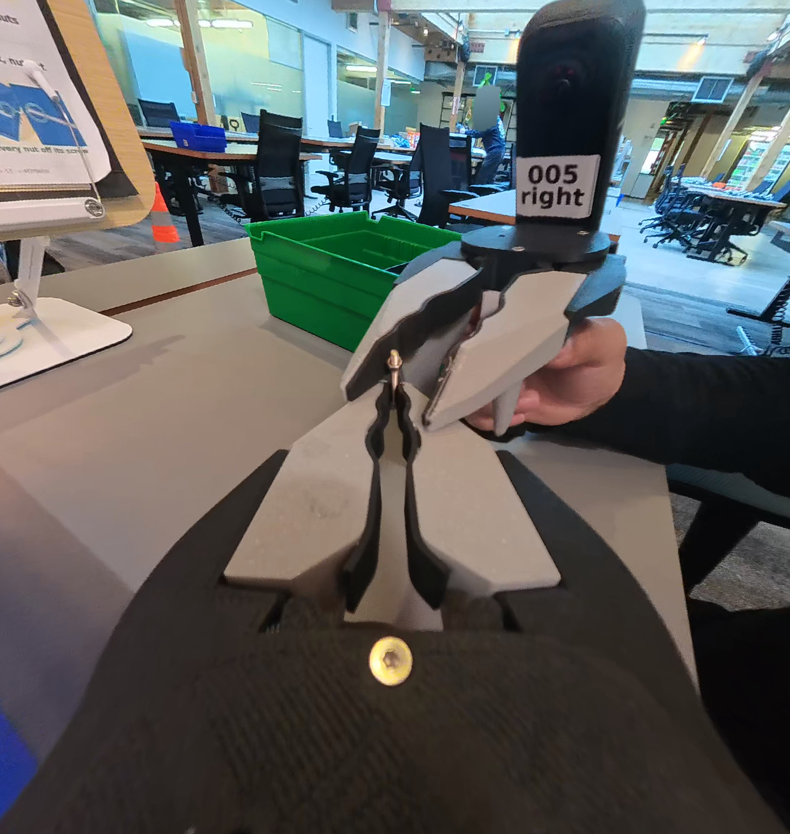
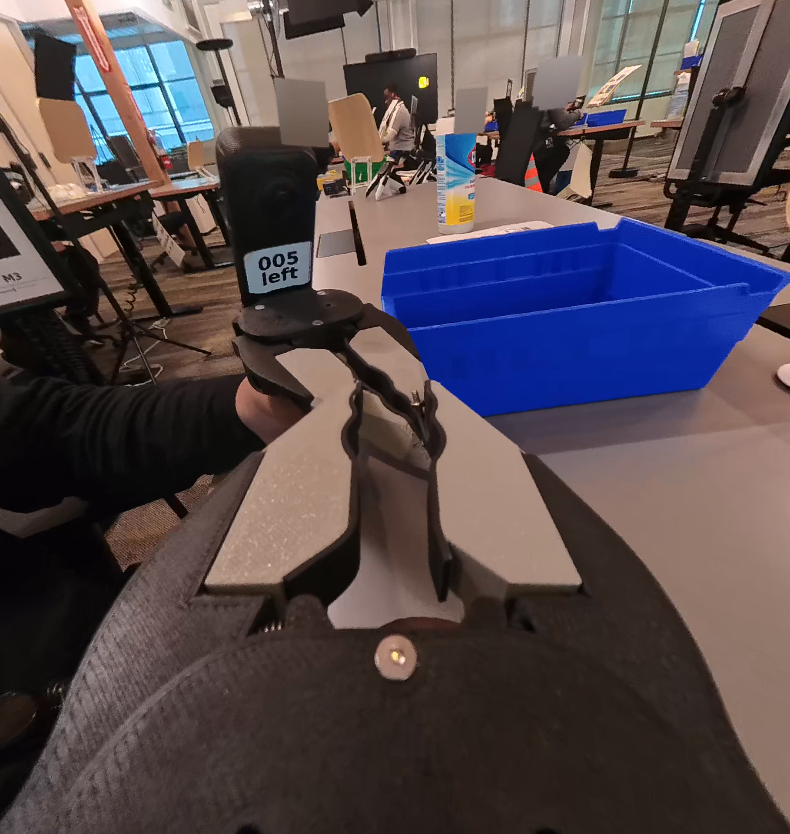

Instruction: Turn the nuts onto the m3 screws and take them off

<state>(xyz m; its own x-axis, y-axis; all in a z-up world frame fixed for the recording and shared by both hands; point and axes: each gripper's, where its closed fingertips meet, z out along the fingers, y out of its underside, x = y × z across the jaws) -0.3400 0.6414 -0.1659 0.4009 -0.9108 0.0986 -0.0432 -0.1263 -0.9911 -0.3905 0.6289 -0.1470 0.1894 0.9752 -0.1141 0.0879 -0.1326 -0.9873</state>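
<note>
My left gripper is shut on a small metal M3 screw, which sticks up out of its tips. A nut sits near the screw's top end. My right gripper is open, with its two fingers on either side of the left gripper's tips. The screw lies close to the right-hand finger; I cannot tell whether they touch. The left gripper reaches in from the upper left in the right wrist view. Both are held above the grey table.
A green bin stands behind the grippers in the left wrist view. A blue bin stands on the table in the right wrist view, with a wipes canister behind it. An instruction sheet on a stand is at the left. Some 5 cm of space lies between my two pairs of fingers.
</note>
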